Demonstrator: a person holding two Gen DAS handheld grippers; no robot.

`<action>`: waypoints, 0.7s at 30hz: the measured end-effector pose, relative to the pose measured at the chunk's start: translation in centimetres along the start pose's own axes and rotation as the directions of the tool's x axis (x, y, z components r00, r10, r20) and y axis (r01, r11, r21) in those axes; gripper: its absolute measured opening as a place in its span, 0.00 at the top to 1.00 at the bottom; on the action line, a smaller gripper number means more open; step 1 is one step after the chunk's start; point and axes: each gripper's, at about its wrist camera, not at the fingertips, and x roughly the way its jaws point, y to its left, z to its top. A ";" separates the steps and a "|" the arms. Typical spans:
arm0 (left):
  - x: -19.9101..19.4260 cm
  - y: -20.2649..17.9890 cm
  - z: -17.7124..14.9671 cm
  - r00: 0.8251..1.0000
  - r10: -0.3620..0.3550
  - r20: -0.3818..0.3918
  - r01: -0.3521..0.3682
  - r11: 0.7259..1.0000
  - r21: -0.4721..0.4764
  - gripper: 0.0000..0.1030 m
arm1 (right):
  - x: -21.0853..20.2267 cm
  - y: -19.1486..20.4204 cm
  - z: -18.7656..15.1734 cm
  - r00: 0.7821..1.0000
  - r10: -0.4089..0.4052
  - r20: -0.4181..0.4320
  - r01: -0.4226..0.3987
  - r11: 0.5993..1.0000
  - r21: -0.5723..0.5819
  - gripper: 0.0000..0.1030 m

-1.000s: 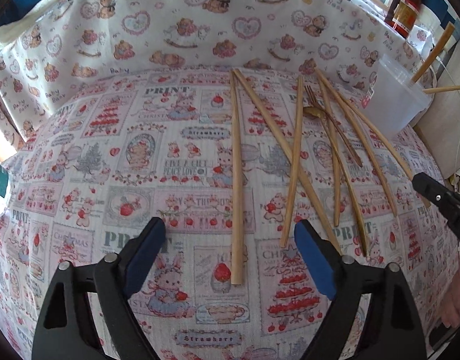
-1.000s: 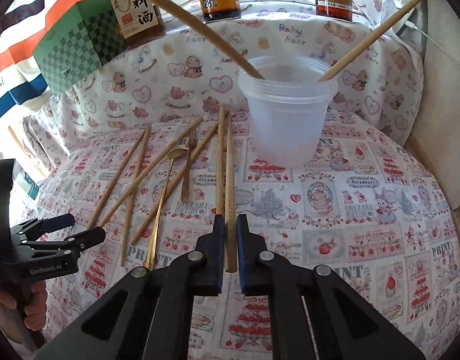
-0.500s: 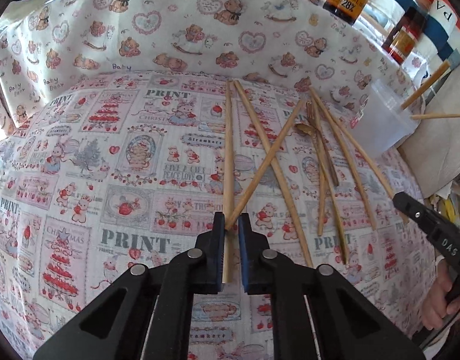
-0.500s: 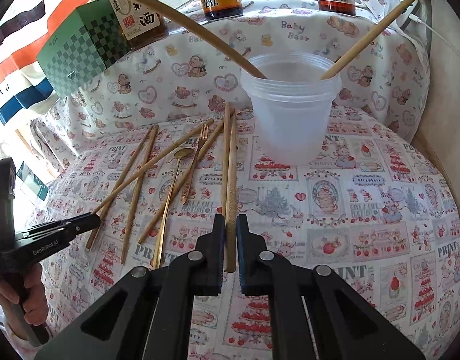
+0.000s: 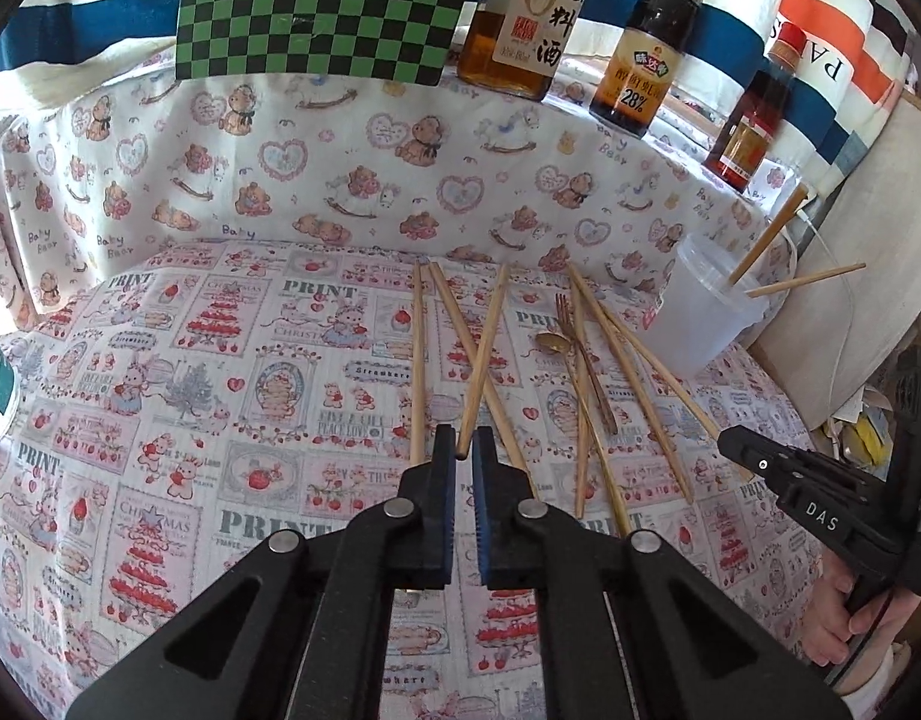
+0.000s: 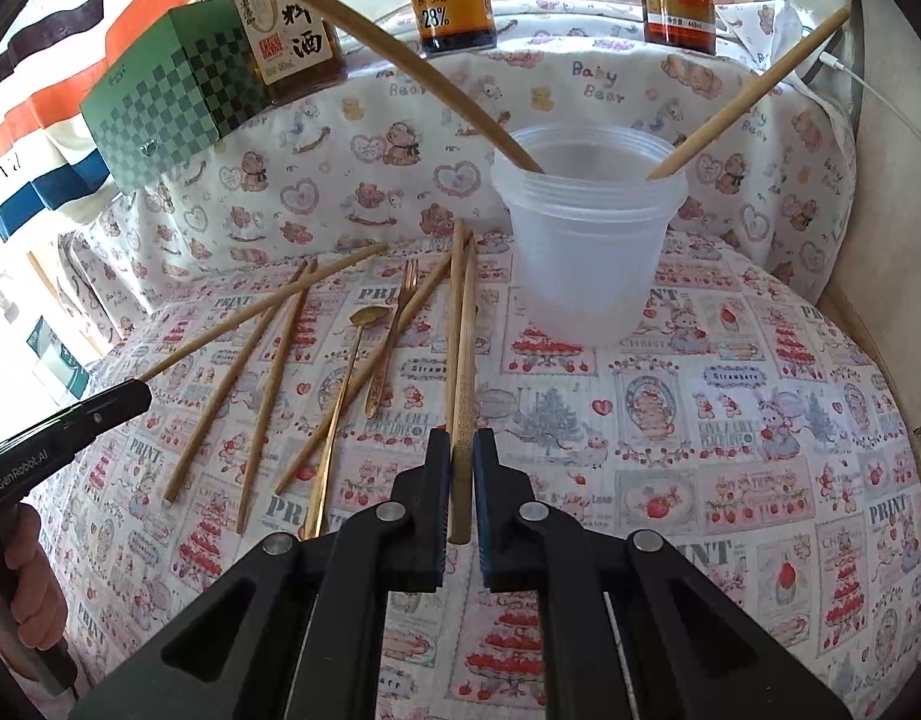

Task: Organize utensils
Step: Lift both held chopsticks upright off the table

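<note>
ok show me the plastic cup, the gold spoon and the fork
plastic cup [image 6: 586, 276], right wrist view, front wall.
gold spoon [image 6: 369, 318], right wrist view, bowl.
fork [image 6: 407, 275], right wrist view, tines.

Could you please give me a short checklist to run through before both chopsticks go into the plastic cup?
1. Left claw shut on its chopstick: ok, gripped at the very end.
2. Right claw shut on the engraved chopstick: ok.
3. Left chopstick free of the others: not ok, it crosses over a neighbouring chopstick.
4. Plastic cup upright with room inside: ok, only two chopsticks lean in it.
5. Gold spoon and fork out of the way: ok, they lie to the side.
6. Right chopstick lifted off the cloth: cannot tell.
</note>
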 end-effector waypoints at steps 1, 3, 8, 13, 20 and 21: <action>-0.1 -0.1 0.0 1.000 -0.006 0.010 0.006 1.000 0.009 0.96 | -0.3 0.0 0.1 1.000 0.008 0.015 -0.008 1.000 0.004 0.92; -0.7 -0.4 0.0 0.999 -0.025 0.044 0.024 1.000 0.016 0.97 | -0.9 -0.2 0.2 0.998 0.030 0.049 -0.031 0.999 0.019 0.92; -4.5 -1.4 -0.1 0.960 0.027 0.279 -0.049 0.996 0.072 0.97 | -3.9 -0.4 0.5 0.975 0.069 0.212 -0.074 0.997 0.016 0.92; -6.6 -0.7 0.2 0.919 0.020 0.393 -0.036 0.999 0.033 0.97 | -7.1 0.3 0.2 0.926 0.124 0.358 -0.122 0.992 -0.029 0.93; -7.5 0.9 0.5 0.906 -0.009 0.423 0.023 0.999 -0.029 0.97 | -6.9 2.0 0.3 0.937 0.048 0.347 -0.014 0.995 -0.100 0.94; -7.6 1.0 0.5 0.904 -0.010 0.427 0.026 0.999 -0.033 0.97 | -5.6 2.0 0.5 0.960 0.041 0.275 -0.013 0.995 -0.102 0.93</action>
